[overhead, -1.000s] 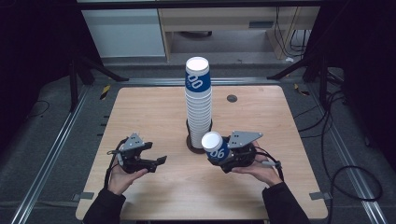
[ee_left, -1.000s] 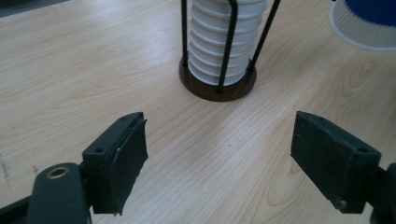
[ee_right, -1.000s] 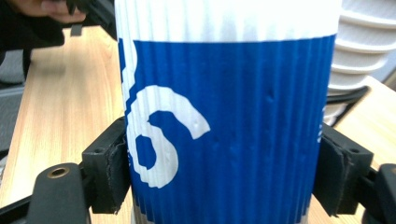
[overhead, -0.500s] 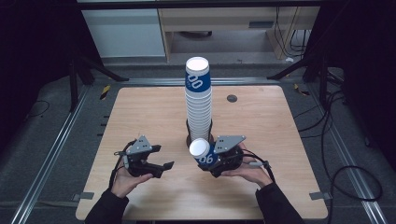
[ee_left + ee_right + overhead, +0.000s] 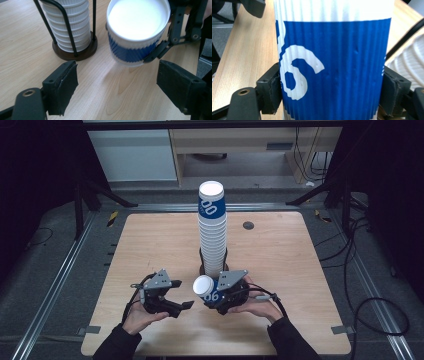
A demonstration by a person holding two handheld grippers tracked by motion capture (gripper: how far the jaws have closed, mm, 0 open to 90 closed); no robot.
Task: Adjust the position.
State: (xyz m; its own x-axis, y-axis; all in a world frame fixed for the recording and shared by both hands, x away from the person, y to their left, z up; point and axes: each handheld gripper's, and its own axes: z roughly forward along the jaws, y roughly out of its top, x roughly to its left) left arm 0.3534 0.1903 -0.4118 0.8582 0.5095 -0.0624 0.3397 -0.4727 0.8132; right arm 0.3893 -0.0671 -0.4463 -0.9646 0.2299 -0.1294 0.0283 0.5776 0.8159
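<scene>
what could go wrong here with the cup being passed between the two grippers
The right gripper clamps the ribbed paper cup around its blue band; squeezing thin paper may dent it. The left gripper stands open just short of the cup, so a misjudged close could catch the other gripper's jaw rather than the cup. The tall cup stack in its wire holder stands right behind both hands and might get knocked.

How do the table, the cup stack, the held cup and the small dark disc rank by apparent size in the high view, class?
1. table
2. cup stack
3. held cup, in the right gripper
4. small dark disc
</scene>
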